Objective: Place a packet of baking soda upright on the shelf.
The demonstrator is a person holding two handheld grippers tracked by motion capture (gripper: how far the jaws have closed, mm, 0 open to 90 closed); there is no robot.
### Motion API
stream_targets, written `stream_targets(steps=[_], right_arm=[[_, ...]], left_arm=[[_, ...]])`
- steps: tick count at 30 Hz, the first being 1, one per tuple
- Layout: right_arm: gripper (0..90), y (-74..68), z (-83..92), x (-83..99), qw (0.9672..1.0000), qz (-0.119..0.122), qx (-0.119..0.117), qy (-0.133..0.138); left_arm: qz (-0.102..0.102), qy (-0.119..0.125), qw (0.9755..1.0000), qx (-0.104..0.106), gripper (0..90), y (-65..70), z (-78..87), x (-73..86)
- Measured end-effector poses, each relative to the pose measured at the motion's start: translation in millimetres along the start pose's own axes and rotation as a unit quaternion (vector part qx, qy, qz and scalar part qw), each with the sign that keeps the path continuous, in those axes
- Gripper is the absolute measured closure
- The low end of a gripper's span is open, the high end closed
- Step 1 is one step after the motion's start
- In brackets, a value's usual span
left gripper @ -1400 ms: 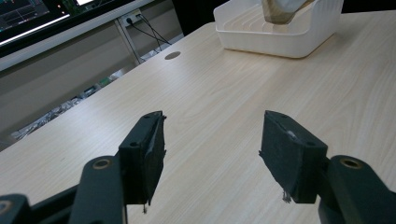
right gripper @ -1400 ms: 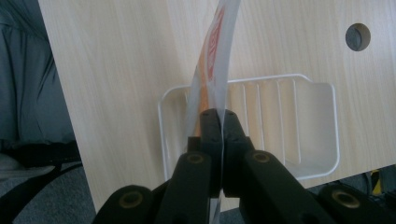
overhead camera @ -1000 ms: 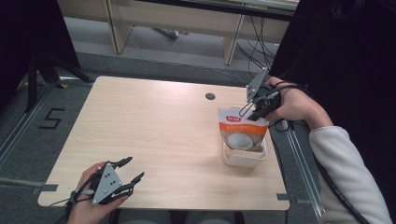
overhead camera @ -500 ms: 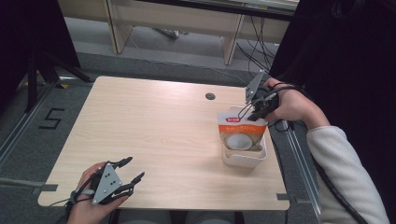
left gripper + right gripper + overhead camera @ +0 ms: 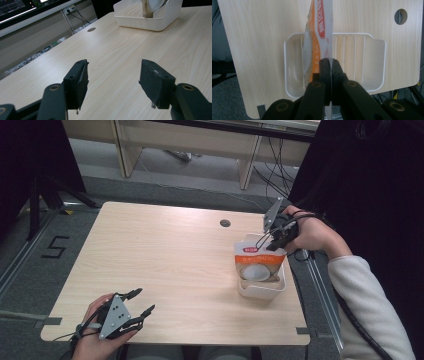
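Well left of the tray (image 5: 261,290), the left gripper (image 5: 142,302) rests at the table's (image 5: 165,255) near edge, jaws apart and empty. The right gripper (image 5: 267,241) pinches the top edge of the pouch (image 5: 258,263), which hangs upright in the tray, its bottom probably touching the floor. Lowering looks nearly done; release remains.

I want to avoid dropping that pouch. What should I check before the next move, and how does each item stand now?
1. Right gripper shut on the pouch top edge: ok.
2. Pouch above the white tray, lower end inside it: ok.
3. Whether the pouch bottom rests on the tray floor: cannot tell.
4. Left gripper open, holding nothing, apart from the tray: ok.
5. Tray fully on the table, though near its right edge: ok.
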State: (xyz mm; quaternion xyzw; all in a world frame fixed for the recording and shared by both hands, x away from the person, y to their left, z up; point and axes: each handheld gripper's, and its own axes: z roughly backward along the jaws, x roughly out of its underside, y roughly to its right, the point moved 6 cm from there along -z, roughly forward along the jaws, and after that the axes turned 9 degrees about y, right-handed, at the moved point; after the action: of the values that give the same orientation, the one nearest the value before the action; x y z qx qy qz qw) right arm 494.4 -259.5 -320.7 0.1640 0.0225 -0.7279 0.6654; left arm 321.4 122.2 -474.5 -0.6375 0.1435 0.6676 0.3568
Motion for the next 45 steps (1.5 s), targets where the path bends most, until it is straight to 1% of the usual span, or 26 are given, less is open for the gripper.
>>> stream_targets(steps=[3, 4, 6, 8, 12, 15, 17, 18, 19, 21, 24, 25, 26, 27, 28, 29, 30, 31, 32, 33, 34, 36, 40, 41, 42, 45], right_arm=[[90.0, 0.0, -0.1, 1.2, 1.0000, -0.003, 0.000, -0.005], [90.0, 0.6, -0.2, 1.5, 1.0000, 0.001, 0.000, -0.003], [90.0, -0.1, 0.3, 3.2, 0.9999, -0.010, 0.004, -0.009], [90.0, 1.1, -0.3, 4.0, 1.0000, 0.000, 0.003, -0.006], [90.0, 1.3, 0.1, 6.7, 0.9999, -0.004, 0.000, -0.013], [90.0, 1.6, 0.8, 7.8, 0.9999, 0.001, -0.004, -0.016], [90.0, 1.4, 2.8, 8.9, 0.9998, -0.005, 0.003, -0.022], [90.0, 2.8, 2.2, 9.0, 0.9998, 0.005, 0.001, -0.019], [90.0, 1.6, 2.7, 10.0, 0.9997, -0.006, 0.002, -0.023], [90.0, 3.0, 1.4, 10.5, 0.9998, 0.005, -0.002, -0.021], [90.0, 3.0, 0.9, 11.3, 0.9997, -0.001, 0.003, -0.025], [90.0, 2.3, 0.8, 12.0, 0.9995, -0.010, 0.003, -0.029], [90.0, 3.5, 0.5, 11.8, 0.9996, 0.001, 0.003, -0.028], [90.0, 3.6, 1.1, 12.6, 0.9995, 0.003, -0.001, -0.030], [90.0, 2.2, 2.9, 13.9, 0.9994, -0.006, 0.000, -0.035], [90.0, 3.1, 3.4, 14.0, 0.9995, 0.002, 0.003, -0.031], [90.0, 3.6, 3.2, 14.3, 0.9996, 0.006, 0.000, -0.029], [90.0, 2.8, 4.2, 15.3, 0.9994, 0.003, -0.001, -0.033], [90.0, 2.2, 5.7, 16.0, 0.9994, -0.005, 0.003, -0.035], [90.0, 3.0, 5.9, 16.3, 0.9995, 0.003, -0.001, -0.032], [90.0, 3.5, 6.4, 16.5, 0.9995, 0.004, 0.002, -0.031], [90.0, 2.8, 7.2, 17.3, 0.9994, 0.000, 0.000, -0.035], [90.0, 1.9, 3.2, 18.0, 0.9992, 0.003, -0.004, -0.040], [90.0, 2.4, 2.2, 18.4, 0.9991, 0.004, 0.001, -0.042], [90.0, 3.3, 0.8, 18.6, 0.9991, 0.009, -0.004, -0.041], [90.0, 2.3, -1.6, 19.3, 0.9990, 0.002, -0.007, -0.044]], left_arm=[[0.000, 0.000, 1.0000, 0.000, 38.9, -0.1, 0.1, 0.0], [0.000, 0.000, 1.0000, 0.000, 38.9, 0.0, 0.0, 0.1], [0.000, 0.000, 1.0000, 0.000, 38.9, 0.2, 0.1, -0.1], [0.000, 0.000, 1.0000, 0.001, 38.9, 0.3, 0.0, -0.1], [-0.001, -0.001, 1.0000, 0.001, 38.9, 0.4, -0.2, 0.0], [-0.001, -0.001, 1.0000, 0.002, 38.9, 0.7, -0.3, 0.2], [-0.001, -0.001, 1.0000, 0.002, 38.9, 0.6, -0.3, 0.1], [-0.001, -0.001, 1.0000, 0.002, 38.9, 0.6, -0.3, 0.1], [-0.001, -0.001, 1.0000, 0.002, 38.9, 0.7, -0.3, 0.2], [-0.001, -0.001, 1.0000, 0.002, 38.9, 0.9, -0.4, 0.2], [0.000, -0.001, 1.0000, 0.003, 38.8, 1.0, -0.4, 0.1], [-0.001, -0.001, 1.0000, 0.002, 38.9, 1.0, -0.4, 0.0], [-0.001, -0.001, 1.0000, 0.003, 38.9, 1.0, -0.3, 0.1], [-0.002, -0.002, 1.0000, 0.003, 38.9, 0.9, -0.2, 0.3], [-0.001, -0.002, 1.0000, 0.002, 38.9, 0.9, -0.3, 0.2], [-0.001, -0.001, 1.0000, 0.002, 38.9, 0.9, -0.4, 0.2], [-0.001, -0.001, 1.0000, 0.002, 38.9, 0.8, -0.5, 0.2], [-0.001, -0.001, 1.0000, 0.003, 38.9, 1.1, -0.6, 0.2], [-0.001, -0.002, 1.0000, 0.003, 38.8, 1.2, -0.8, 0.4], [-0.002, -0.003, 1.0000, 0.003, 38.9, 1.2, -0.7, 0.5], [-0.002, -0.003, 1.0000, 0.003, 38.9, 1.3, -0.7, 0.3], [-0.001, -0.002, 1.0000, 0.002, 38.9, 1.4, -0.7, 0.1], [-0.003, -0.002, 1.0000, 0.004, 38.9, 2.1, -1.0, 0.2], [-0.002, -0.002, 1.0000, 0.004, 38.8, 2.1, -1.0, 0.1], [-0.002, -0.002, 1.0000, 0.004, 38.8, 2.0, -0.9, 0.1], [-0.003, -0.003, 1.0000, 0.004, 38.8, 1.7, -0.9, 0.3]])
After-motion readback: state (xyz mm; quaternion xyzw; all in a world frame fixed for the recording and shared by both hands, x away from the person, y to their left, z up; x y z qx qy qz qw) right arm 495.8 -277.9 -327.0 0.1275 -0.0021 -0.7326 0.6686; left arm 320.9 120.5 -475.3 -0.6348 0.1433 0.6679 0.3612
